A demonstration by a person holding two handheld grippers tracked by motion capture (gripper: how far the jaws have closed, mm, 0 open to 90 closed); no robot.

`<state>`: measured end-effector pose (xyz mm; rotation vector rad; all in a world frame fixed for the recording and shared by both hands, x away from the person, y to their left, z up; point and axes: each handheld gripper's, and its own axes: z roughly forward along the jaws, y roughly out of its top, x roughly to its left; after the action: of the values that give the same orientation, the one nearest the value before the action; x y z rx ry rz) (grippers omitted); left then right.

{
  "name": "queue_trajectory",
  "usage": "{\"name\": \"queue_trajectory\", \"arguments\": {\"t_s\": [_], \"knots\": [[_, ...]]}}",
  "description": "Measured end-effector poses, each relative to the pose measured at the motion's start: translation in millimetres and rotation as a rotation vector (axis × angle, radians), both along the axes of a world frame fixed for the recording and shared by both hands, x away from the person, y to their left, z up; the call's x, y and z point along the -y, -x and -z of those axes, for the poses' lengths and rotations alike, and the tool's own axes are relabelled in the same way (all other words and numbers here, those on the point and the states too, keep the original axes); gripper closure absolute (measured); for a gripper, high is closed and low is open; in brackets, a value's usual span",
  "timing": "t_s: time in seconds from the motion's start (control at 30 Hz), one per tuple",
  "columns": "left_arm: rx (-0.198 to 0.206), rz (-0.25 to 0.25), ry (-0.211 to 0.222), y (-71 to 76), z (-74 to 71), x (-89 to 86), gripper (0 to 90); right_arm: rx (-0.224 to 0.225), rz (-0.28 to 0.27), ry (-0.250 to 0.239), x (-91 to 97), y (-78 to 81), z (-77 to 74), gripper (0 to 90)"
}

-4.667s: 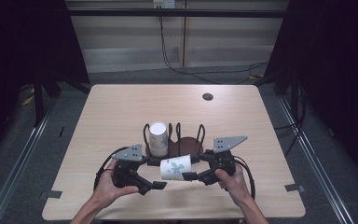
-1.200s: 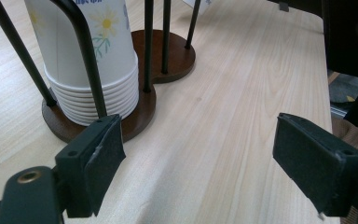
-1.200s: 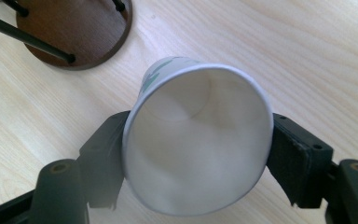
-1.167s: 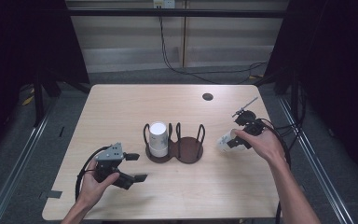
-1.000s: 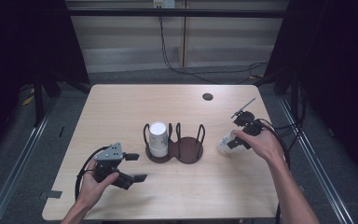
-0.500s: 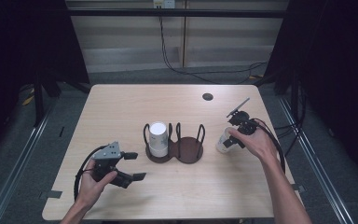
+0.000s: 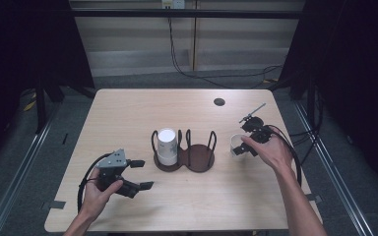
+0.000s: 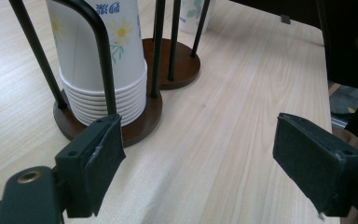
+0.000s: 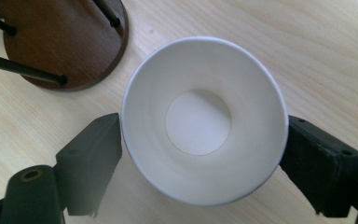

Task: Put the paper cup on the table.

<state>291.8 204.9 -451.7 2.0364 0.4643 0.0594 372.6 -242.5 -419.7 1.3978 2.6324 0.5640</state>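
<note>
A white paper cup (image 7: 235,141) stands mouth-up on the table, just right of the dark brown two-ring cup holder (image 7: 197,159). My right gripper (image 7: 237,147) reaches over it from the right. In the right gripper view the jaws of my right gripper (image 9: 203,140) press both sides of the cup (image 9: 200,121) under its rim, beside the holder's base (image 9: 60,42). A stack of upturned floral cups (image 7: 167,146) fills the holder's left ring. My left gripper (image 7: 141,174) sits open at the front left. Through the wide gap of my left gripper (image 8: 198,158) I see the stack (image 8: 102,60) and holder (image 8: 177,70).
A small black round grommet (image 7: 219,102) is set in the tabletop (image 7: 128,113) near the back right. Cables trail from both grippers across the table. The right table edge lies close behind the right hand (image 7: 270,152).
Earlier both grippers met at the front centre with the cup lying between them. The left one has drawn back to the front left; the right one carried the cup right and stood it upright.
</note>
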Motion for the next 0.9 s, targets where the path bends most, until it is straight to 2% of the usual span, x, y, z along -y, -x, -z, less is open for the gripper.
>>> {"name": "queue_trajectory", "arguments": {"t_s": [0.13,0.33,0.5,0.57,0.63,0.73,0.8,0.83,0.9], "knots": [[-0.004,-0.001,-0.003,0.1,0.4,-0.1,16.2,0.022,0.014,-0.015,1.8,1.5,-1.9,15.0],[-0.005,-0.004,0.000,1.3,0.2,-1.7,16.2,0.103,0.062,-0.039,8.5,8.3,-8.1,13.8],[0.000,-0.015,0.000,0.2,0.3,-2.2,16.2,0.167,0.107,-0.092,14.0,18.2,-11.0,13.9],[-0.002,-0.016,0.000,0.2,0.7,-1.3,16.2,0.184,0.121,-0.096,14.3,21.5,-13.2,13.7],[0.003,-0.017,-0.010,1.1,0.6,-1.1,16.2,0.238,0.136,-0.102,14.3,27.7,-14.9,13.6],[0.002,-0.018,-0.010,1.7,0.3,-1.9,16.2,0.264,0.155,-0.131,15.9,35.5,-13.5,14.4],[-0.007,-0.030,-0.012,0.5,0.3,-2.9,16.2,0.322,0.181,-0.153,17.9,44.0,-13.2,14.2],[-0.023,-0.035,-0.005,0.2,0.8,-3.3,16.2,0.341,0.195,-0.159,17.5,49.2,-12.7,14.0],[-0.022,-0.041,-0.007,0.3,0.8,-5.2,16.2,0.364,0.207,-0.174,18.2,54.9,-11.4,14.1]]}}
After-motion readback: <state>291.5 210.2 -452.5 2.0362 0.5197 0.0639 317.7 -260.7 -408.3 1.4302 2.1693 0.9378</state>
